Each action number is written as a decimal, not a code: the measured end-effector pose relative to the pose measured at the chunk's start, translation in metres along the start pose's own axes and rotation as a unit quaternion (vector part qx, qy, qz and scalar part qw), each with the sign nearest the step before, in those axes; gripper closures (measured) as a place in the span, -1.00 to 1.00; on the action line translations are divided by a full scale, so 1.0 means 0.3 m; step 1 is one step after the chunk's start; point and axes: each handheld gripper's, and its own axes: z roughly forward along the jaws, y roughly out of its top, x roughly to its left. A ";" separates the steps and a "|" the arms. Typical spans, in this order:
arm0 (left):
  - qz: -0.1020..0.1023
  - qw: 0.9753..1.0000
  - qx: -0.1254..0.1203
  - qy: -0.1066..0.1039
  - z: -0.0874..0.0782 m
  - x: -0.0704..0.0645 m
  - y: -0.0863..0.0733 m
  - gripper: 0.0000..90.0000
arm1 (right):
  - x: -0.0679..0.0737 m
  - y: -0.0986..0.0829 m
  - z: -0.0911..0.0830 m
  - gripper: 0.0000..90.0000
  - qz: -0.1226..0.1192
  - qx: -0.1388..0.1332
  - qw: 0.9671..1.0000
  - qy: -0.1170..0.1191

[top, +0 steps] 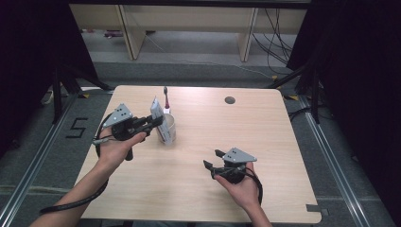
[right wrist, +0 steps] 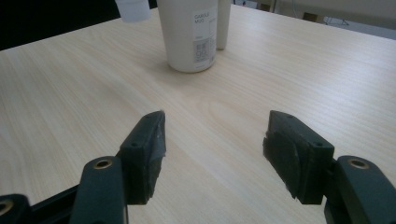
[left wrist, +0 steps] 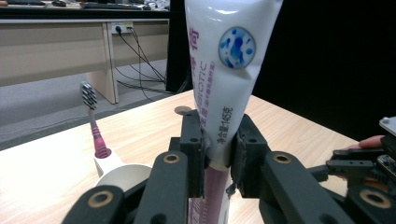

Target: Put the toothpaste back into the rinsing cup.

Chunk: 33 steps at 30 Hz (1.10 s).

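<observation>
Room: dark curtains hang at both sides, with pale wooden furniture and loose cables on the grey floor beyond the far edge.
Counter: a light wood counter with rounded corners and a small round cable hole near its far edge.
Cup: a white cup stands upright on the left half of the counter; in the right gripper view it carries a printed label with a small code square.
Toothbrush: a toothbrush with a pink neck and dark bristles stands upright just behind the cup, in a small white holder. Whether holder and cup touch is hard to tell.
Toothpaste tube: a white toothpaste tube with purple lettering and a blue-spotted round mark, held upright, flat crimped end uppermost. In the high view its lower end sits at the cup's mouth – possibly just inside it.
Left claw: the left claw is at the cup's left side, jaws closed narrow on the tube's lower part, pinching it from both sides.
Right claw: the right claw is low over bare wood on the right half, well apart from the cup – jaws spread wide, nothing between them, pointing toward the cup.
Hands: a person's left hand and right hand reach in from the near edge, each trailing a black cable.
</observation>
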 end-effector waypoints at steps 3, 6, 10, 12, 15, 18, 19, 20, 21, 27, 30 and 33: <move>0.001 1.000 0.000 0.003 0.003 0.008 0.006 0.71 | 0.006 -0.003 -0.006 -0.14 0.015 0.012 1.000 -0.005; 0.001 1.000 0.003 0.005 0.006 0.015 0.010 0.71 | 0.000 -0.009 0.002 -0.14 0.001 0.001 1.000 -0.006; -0.001 1.000 0.003 0.008 0.012 0.025 0.014 0.71 | 0.011 -0.012 -0.003 -0.14 0.017 0.011 1.000 -0.007; 0.000 1.000 0.004 0.010 0.013 0.028 0.016 0.70 | 0.005 -0.011 -0.001 -0.14 0.005 0.009 1.000 -0.006; 0.004 1.000 0.004 0.013 0.016 0.035 0.024 0.71 | 0.005 -0.012 0.001 -0.14 0.003 0.008 1.000 -0.001; 0.008 1.000 0.004 0.016 0.020 0.041 0.030 0.71 | 0.009 -0.015 0.005 -0.14 0.012 0.007 1.000 0.004; 0.006 1.000 0.003 0.018 0.022 0.043 0.032 0.71 | 0.009 -0.014 0.002 -0.14 0.010 0.009 1.000 -0.003; 0.007 1.000 0.003 0.018 0.023 0.045 0.033 0.71 | 0.009 -0.015 0.002 -0.14 0.011 0.010 1.000 -0.002; 0.006 1.000 0.002 0.019 0.024 0.046 0.035 0.71 | 0.009 -0.015 0.002 -0.14 0.011 0.010 1.000 -0.002; 0.012 1.000 0.002 0.027 0.035 0.058 0.043 0.71 | 0.012 -0.018 0.002 -0.14 0.017 0.013 1.000 -0.003; 0.012 0.999 0.001 0.029 0.040 0.063 0.045 0.70 | 0.008 -0.017 0.002 -0.13 0.008 0.011 1.000 -0.006; 0.013 0.999 -0.001 0.032 0.047 0.067 0.047 0.71 | 0.009 -0.016 0.001 -0.14 0.014 0.011 1.000 -0.001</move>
